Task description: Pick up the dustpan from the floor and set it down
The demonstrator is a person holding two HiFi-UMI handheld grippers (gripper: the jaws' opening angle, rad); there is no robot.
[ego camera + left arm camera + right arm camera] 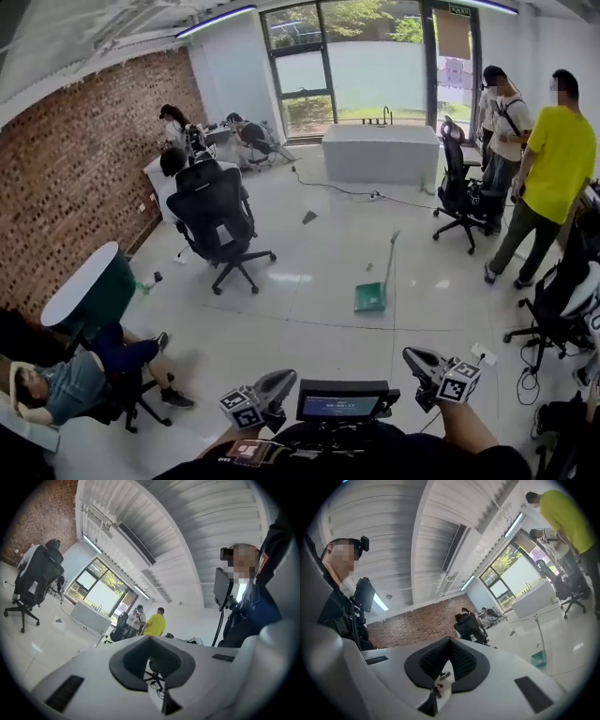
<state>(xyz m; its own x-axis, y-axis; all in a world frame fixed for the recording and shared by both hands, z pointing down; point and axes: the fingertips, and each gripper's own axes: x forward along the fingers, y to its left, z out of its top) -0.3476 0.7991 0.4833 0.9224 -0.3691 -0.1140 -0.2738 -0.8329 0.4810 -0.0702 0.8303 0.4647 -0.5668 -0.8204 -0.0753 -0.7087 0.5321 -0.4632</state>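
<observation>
The green dustpan (371,296) stands on the pale floor in the middle of the room, its long handle (389,255) upright. In the right gripper view the dustpan (539,658) shows small at the right, far beyond the jaws. Both grippers are low at the head view's bottom edge, well short of it. My left gripper (281,379) points into the room with its jaws together and nothing between them. My right gripper (413,357) is likewise shut and empty. Each gripper's own view shows the tips of the left gripper (151,639) and right gripper (450,640) meeting.
A black office chair (221,221) stands left of the dustpan, another chair (463,197) at the right. A person in a yellow shirt (555,155) stands at the right. A white counter (380,154) is at the back, with a cable (347,191) on the floor. A person (66,384) reclines at lower left.
</observation>
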